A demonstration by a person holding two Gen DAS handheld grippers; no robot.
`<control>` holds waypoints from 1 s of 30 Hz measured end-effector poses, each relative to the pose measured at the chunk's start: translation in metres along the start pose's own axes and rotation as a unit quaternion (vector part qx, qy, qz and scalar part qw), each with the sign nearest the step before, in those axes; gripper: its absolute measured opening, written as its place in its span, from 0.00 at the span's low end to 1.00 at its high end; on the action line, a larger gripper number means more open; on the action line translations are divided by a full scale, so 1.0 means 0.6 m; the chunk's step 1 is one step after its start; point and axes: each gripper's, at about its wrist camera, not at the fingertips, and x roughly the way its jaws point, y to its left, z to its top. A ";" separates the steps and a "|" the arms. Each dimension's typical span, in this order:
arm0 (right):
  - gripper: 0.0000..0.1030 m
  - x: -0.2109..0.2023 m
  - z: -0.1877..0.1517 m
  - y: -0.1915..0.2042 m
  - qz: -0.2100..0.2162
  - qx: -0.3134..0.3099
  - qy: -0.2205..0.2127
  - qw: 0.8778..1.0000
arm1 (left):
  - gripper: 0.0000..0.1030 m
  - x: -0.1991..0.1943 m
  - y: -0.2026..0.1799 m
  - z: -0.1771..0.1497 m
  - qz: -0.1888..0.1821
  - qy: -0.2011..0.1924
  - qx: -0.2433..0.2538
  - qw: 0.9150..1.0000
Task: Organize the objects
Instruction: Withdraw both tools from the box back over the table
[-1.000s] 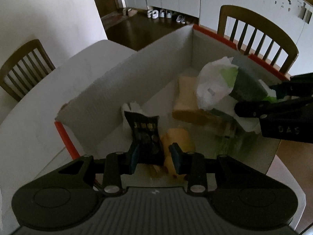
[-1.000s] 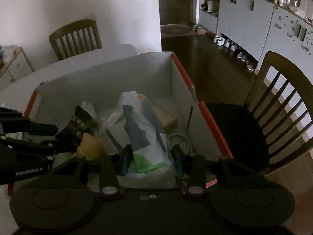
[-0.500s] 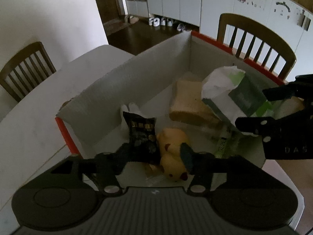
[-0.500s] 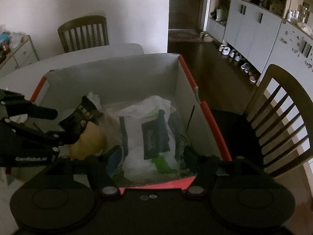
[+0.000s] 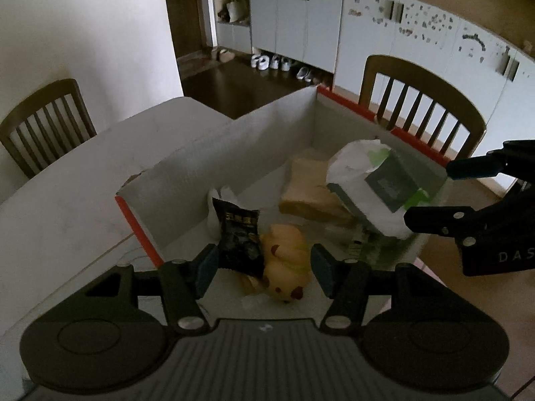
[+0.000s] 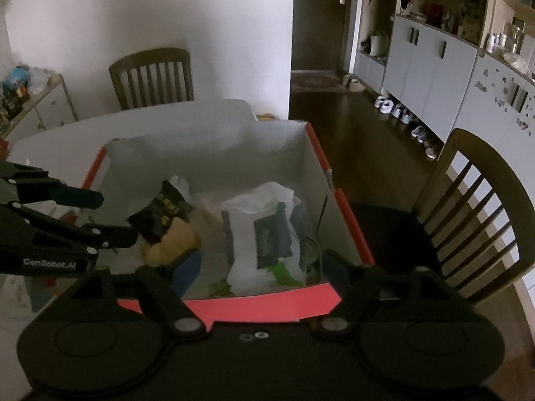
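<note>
A cardboard box [image 5: 347, 103] with a red rim [image 6: 321, 153] stands on the white table. Inside it lie a black snack packet [image 5: 239, 237], a yellow plush toy [image 5: 286, 267], a tan loaf-like pack [image 5: 311, 187] and a white-and-green plastic bag [image 5: 371, 183]. My left gripper [image 5: 264, 267] hovers open above the packet and the plush, touching neither. My right gripper [image 6: 264, 264] hangs over the bag [image 6: 264, 234] near the box's front rim. Its jaws are opening and nothing is pressed between them. Each gripper also shows in the other's view, the right gripper [image 5: 428, 193] and the left gripper [image 6: 117, 217].
Wooden chairs stand behind the table [image 5: 43, 123] and right beside the box [image 6: 474, 220]. Pale cabinets with shoes on the dark floor [image 6: 398, 110] line the right wall. A low dresser [image 6: 36, 103] with small things stands at the far left.
The left gripper has opened off the black packet and the right gripper has opened off the plastic bag. Both have risen and drawn back, and the bag now lies flat in the box.
</note>
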 end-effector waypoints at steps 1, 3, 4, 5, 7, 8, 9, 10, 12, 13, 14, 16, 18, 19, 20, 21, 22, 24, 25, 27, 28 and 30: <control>0.77 -0.006 0.000 0.003 0.001 0.000 -0.003 1.000 | 0.58 -0.007 0.001 -0.002 -0.002 -0.004 -0.002 1.000; 0.78 -0.015 0.000 0.012 0.003 0.000 -0.007 1.000 | 0.58 -0.021 0.004 -0.006 -0.006 -0.010 -0.006 1.000; 0.78 -0.020 0.000 0.016 0.004 0.000 -0.009 1.000 | 0.58 -0.028 0.006 -0.009 -0.009 -0.014 -0.008 1.000; 0.78 -0.025 0.000 0.021 0.006 0.001 -0.011 1.000 | 0.58 -0.035 0.008 -0.012 -0.011 -0.018 -0.010 1.000; 0.78 -0.035 0.000 0.030 0.008 0.001 -0.015 1.000 | 0.58 -0.050 0.012 -0.016 -0.016 -0.024 -0.011 1.000; 0.78 -0.040 0.000 0.035 0.009 0.002 -0.017 1.000 | 0.58 -0.057 0.014 -0.018 -0.018 -0.028 -0.012 0.999; 0.78 -0.045 -0.001 0.042 0.010 0.002 -0.020 1.000 | 0.58 -0.064 0.016 -0.021 -0.019 -0.031 -0.013 0.999; 0.78 -0.050 -0.001 0.048 0.009 0.001 -0.022 1.000 | 0.58 -0.071 0.020 -0.024 -0.022 -0.034 -0.015 0.999; 0.80 -0.059 -0.002 0.061 0.009 0.001 -0.027 1.000 | 0.58 -0.085 0.028 -0.030 -0.028 -0.039 -0.021 0.999; 0.80 -0.063 -0.002 0.067 0.011 0.002 -0.029 1.000 | 0.58 -0.093 0.033 -0.033 -0.031 -0.042 -0.026 0.998; 0.81 -0.068 -0.002 0.073 0.013 0.004 -0.031 0.999 | 0.59 -0.098 0.038 -0.036 -0.034 -0.044 -0.029 0.998; 0.81 -0.075 -0.001 0.088 0.016 0.005 -0.035 0.999 | 0.65 -0.113 0.049 -0.044 -0.038 -0.051 -0.036 0.997; 0.83 -0.082 -0.001 0.106 0.018 0.003 -0.039 0.999 | 0.66 -0.127 0.061 -0.053 -0.040 -0.056 -0.039 0.997; 0.84 -0.085 -0.001 0.115 0.019 0.001 -0.040 0.999 | 0.66 -0.134 0.068 -0.058 -0.040 -0.058 -0.040 0.997; 0.85 -0.086 0.000 0.123 0.020 -0.001 -0.040 0.999 | 0.66 -0.140 0.075 -0.063 -0.042 -0.059 -0.042 0.997; 0.86 -0.088 0.001 0.133 0.021 -0.001 -0.041 0.999 | 0.67 -0.146 0.082 -0.068 -0.043 -0.061 -0.044 0.996; 0.86 -0.089 0.001 0.141 0.023 -0.001 -0.042 0.999 | 0.67 -0.152 0.089 -0.073 -0.043 -0.063 -0.046 0.996; 0.91 -0.091 0.001 0.158 0.028 0.000 -0.043 0.999 | 0.73 -0.165 0.106 -0.083 -0.041 -0.067 -0.050 0.996; 0.92 -0.092 0.001 0.167 0.030 -0.002 -0.044 0.999 | 0.75 -0.172 0.116 -0.090 -0.039 -0.071 -0.053 0.995; 0.97 -0.094 0.002 0.185 0.033 -0.005 -0.047 0.998 | 0.79 -0.182 0.135 -0.102 -0.034 -0.075 -0.059 0.995; 0.99 -0.094 0.002 0.196 0.034 -0.008 -0.048 0.998 | 0.79 -0.187 0.147 -0.109 -0.030 -0.076 -0.064 0.995; 0.99 -0.093 0.001 0.215 0.037 -0.011 -0.051 0.998 | 0.79 -0.196 0.167 -0.123 -0.027 -0.077 -0.069 0.994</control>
